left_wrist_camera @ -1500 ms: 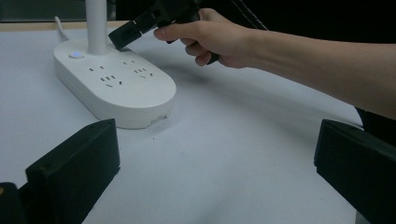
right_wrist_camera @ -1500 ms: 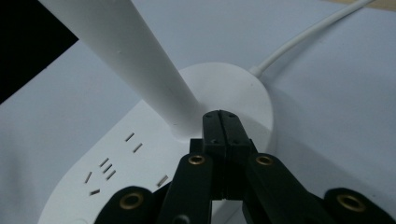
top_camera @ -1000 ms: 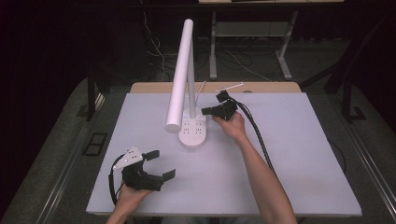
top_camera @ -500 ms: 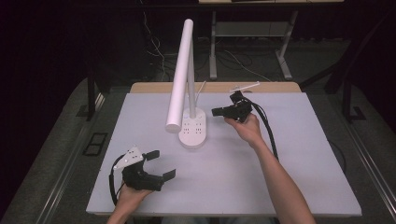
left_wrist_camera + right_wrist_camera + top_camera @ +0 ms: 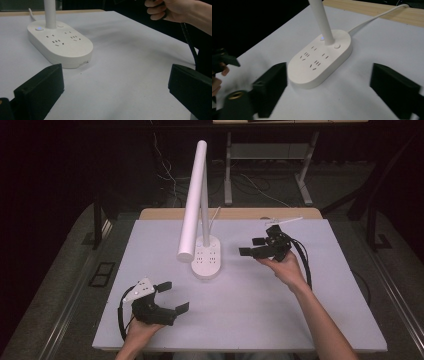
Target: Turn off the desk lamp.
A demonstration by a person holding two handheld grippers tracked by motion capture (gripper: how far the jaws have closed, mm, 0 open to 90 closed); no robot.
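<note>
A white desk lamp stands at the table's centre, its oval socket base (image 5: 206, 259) carrying a thin stem and a long tube head (image 5: 192, 205). My right gripper (image 5: 251, 246) hovers open to the right of the base, jaws pointing left at it and clear of it. In the right gripper view the base (image 5: 320, 58) lies between and beyond the jaws of the right gripper (image 5: 332, 87). My left gripper (image 5: 174, 296) rests open near the front left edge, holding nothing. The left gripper view has the base (image 5: 60, 45) ahead of the left gripper (image 5: 115, 95).
The lamp's white cable (image 5: 374, 17) runs off the back over a wooden strip (image 5: 235, 213). The white table top (image 5: 250, 310) is bare in front of the lamp. Dark floor and table legs lie beyond.
My right gripper has drawn back to the right, away from the lamp base it was touching or nearly touching. The left gripper has stayed put.
</note>
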